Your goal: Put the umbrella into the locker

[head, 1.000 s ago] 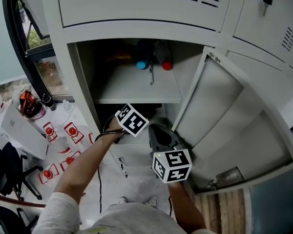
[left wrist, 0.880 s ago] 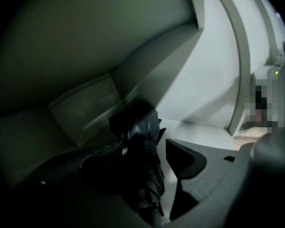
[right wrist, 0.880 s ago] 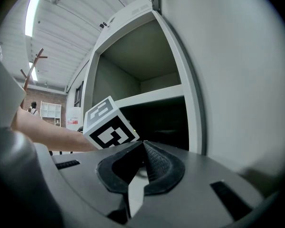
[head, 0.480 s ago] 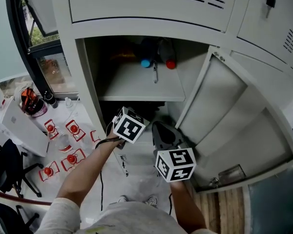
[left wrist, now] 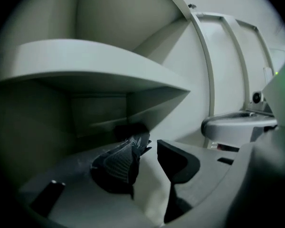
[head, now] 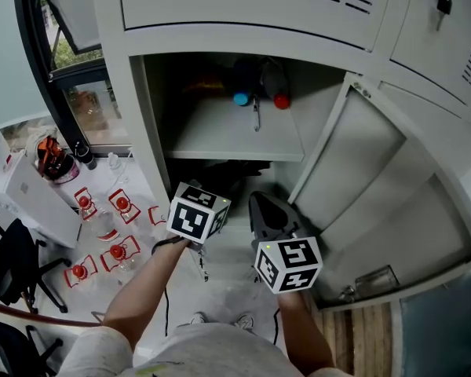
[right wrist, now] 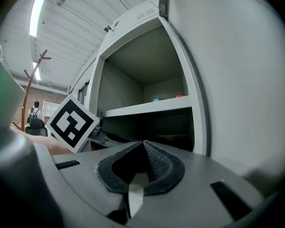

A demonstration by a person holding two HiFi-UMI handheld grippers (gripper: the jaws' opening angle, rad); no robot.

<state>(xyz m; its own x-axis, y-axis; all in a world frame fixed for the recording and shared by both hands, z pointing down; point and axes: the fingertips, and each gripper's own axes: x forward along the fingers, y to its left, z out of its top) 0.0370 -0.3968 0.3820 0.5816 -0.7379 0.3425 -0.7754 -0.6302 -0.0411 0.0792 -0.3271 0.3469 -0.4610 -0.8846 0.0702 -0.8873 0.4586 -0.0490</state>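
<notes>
Umbrella (left wrist: 127, 128): most likely the dark bundle lying at the back of the lower compartment, under the shelf. It is too dim there to be sure.
Floor, far left: a white rectangular box (head: 43, 203) sits near a black chair (head: 16, 269). Small red-and-white items (head: 119, 204) are scattered just to the right of the box.
Locker: a tall grey sheet-metal locker (head: 122, 116) has one bay standing open. A flat grey metal shelf (head: 235, 141) divides that bay into an upper and a lower compartment.
Upper compartment: two dark cylinders stand side by side at the back, one with a blue end (head: 241, 98) and one with a red end (head: 281, 100). A thin metal piece (head: 256, 118) lies on the shelf between them, nearer the front edge.
Left tool (left wrist: 151, 144): it is held in front of the lower compartment, pointing into it and tilted slightly down. Its black jaws are closing with a gap between the pads and nothing in that gap, where the pale locker bottom shows through. Its white marker cube (head: 198, 212) faces up in the head view.
Right tool (right wrist: 143, 143): it is held level just to the right of the left tool, without touching it. Its jaws are pressed together tip to tip and hold nothing. Its marker cube (head: 288, 264) sits low in the head view.
Door: the grey metal locker door (head: 369, 187) is swung wide open to the right of both tools.
</notes>
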